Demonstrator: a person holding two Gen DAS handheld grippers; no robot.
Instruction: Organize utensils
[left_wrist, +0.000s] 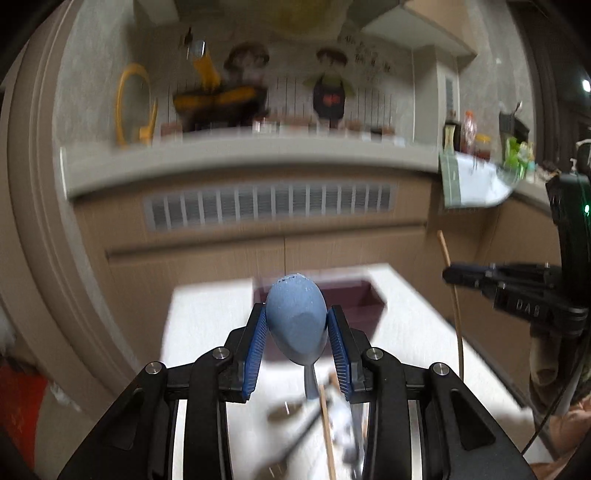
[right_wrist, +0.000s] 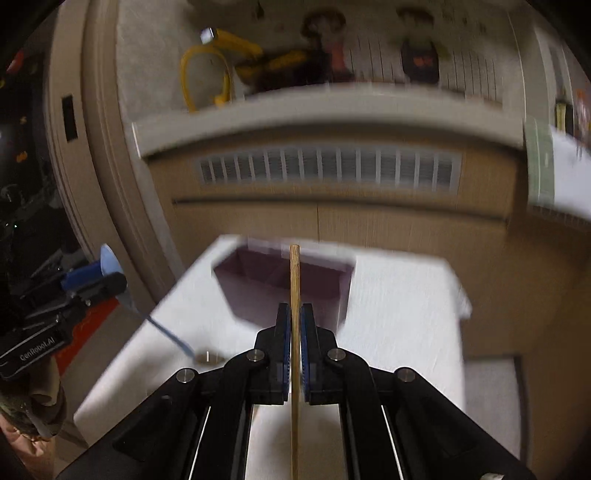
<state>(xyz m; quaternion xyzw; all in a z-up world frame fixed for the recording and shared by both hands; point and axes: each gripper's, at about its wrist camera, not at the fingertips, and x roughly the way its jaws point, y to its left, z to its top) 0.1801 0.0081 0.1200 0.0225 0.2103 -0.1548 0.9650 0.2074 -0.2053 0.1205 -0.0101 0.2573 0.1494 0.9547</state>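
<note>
Landmark: the dark purple bin (left_wrist: 364, 297) at the far end of the white table (left_wrist: 207, 314).

Left gripper (left_wrist: 297, 341): jaws part-way in, blue pads pressed on both sides of the blue spoon (left_wrist: 295, 325). It grips the bowl; the handle hangs down toward the table. The spoon is held in the air on the near side of the bin, slightly left of its middle, not over the opening yet.

Below it, nearer than the bin: loose utensils on the table (left_wrist: 314, 424), what looks like a metal spoon, a wooden stick and some dark handles. Blurred, cannot count them.

Right gripper (right_wrist: 294, 332): jaws nearly together, clamped on a wooden chopstick (right_wrist: 294, 280). The stick stands upright, tip up, in front of the bin's middle, lifted clear of the table.

Bin interior: divided into compartments; the parts that show look empty, though blur makes this unsure.

Progress, my read: early. Two items picked up and in transit, none visibly sorted. Left: drop both into the bin's compartments, then clear the remaining pile.
</note>
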